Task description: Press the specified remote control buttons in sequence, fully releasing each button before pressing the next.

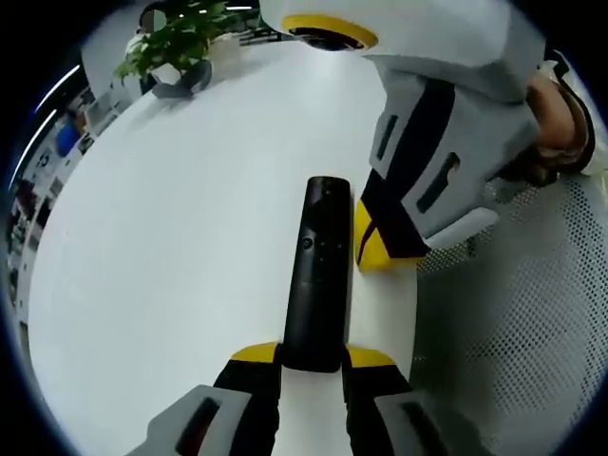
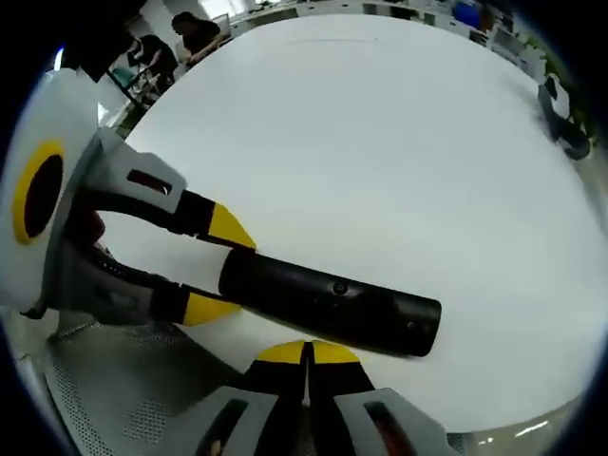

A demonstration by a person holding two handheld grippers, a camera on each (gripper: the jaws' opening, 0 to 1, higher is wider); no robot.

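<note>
So the remote point(image 1: 317, 275) is a long black stick lying on the white table point(image 1: 171, 247), dead centre in the left gripper view and running straight up from the bottom edge. The left hand-held gripper point(image 1: 313, 357) has its near end clamped between the two yellow tips, one on each long side. In the right gripper view the same remote point(image 2: 328, 299) stretches from centre-left to lower right, with the left hand-held gripper point(image 2: 214, 268) coming in from the left of the frame.

The right hand-held gripper point(image 2: 306, 351) has its yellow tips pressed together with no gap and nothing between them, sitting just beside the remote's long edge at lower centre. In the left gripper view it point(image 1: 372, 242) comes down from the upper right, tip right next to the remote's side.

My guess on handling: rigid plastic, light, smooth shell, so it'll skate on that slick table if poked off-centre. Pinching the narrow sides at the tail end looks sensible, since it leaves the button face open. A couple of small buttons show on top; I can't read them. Push straight down, gently. Plant point(image 1: 176, 43) sits at upper left, well apart.
</note>
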